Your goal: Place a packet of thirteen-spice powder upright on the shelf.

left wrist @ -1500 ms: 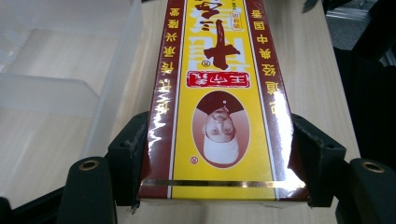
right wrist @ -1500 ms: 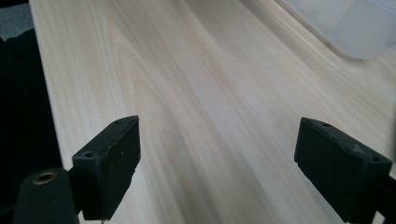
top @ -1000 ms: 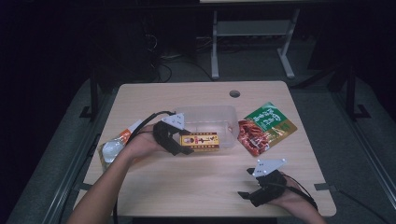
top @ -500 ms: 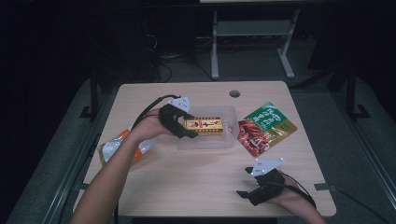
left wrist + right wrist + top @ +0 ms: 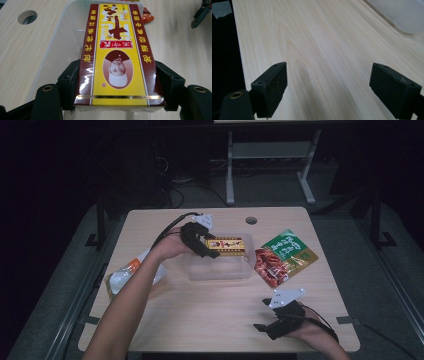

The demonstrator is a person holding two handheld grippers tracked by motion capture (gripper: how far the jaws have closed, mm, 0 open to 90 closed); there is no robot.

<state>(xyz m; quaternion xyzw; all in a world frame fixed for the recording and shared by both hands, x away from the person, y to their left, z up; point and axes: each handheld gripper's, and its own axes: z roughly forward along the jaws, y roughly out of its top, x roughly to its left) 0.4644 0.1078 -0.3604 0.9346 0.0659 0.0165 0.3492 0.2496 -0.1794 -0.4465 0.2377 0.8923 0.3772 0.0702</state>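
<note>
My left gripper [image 5: 206, 246] is shut on a yellow and dark red box [image 5: 228, 246] printed with Chinese characters and a portrait. It holds the box level above a clear plastic tub [image 5: 220, 268] in the middle of the table. In the left gripper view both black pads [image 5: 71, 82] press the sides of the box [image 5: 117, 55], with the tub [image 5: 60, 47] under it. My right gripper [image 5: 262, 326] rests near the table's front edge at the right, jaws wide open. The right gripper view has only bare wood between the right gripper's [image 5: 328, 92] pads [image 5: 274, 86].
A green and red snack bag [image 5: 281, 256] lies right of the tub. A white and orange packet [image 5: 122, 276] lies at the table's left edge under the left forearm. A round cable hole [image 5: 251, 220] sits near the far edge. The wooden table [image 5: 210, 320] has open surface in front.
The left gripper has carried the box to the right and slightly up, from the tub's left end to above its middle. The right gripper has stayed put.
</note>
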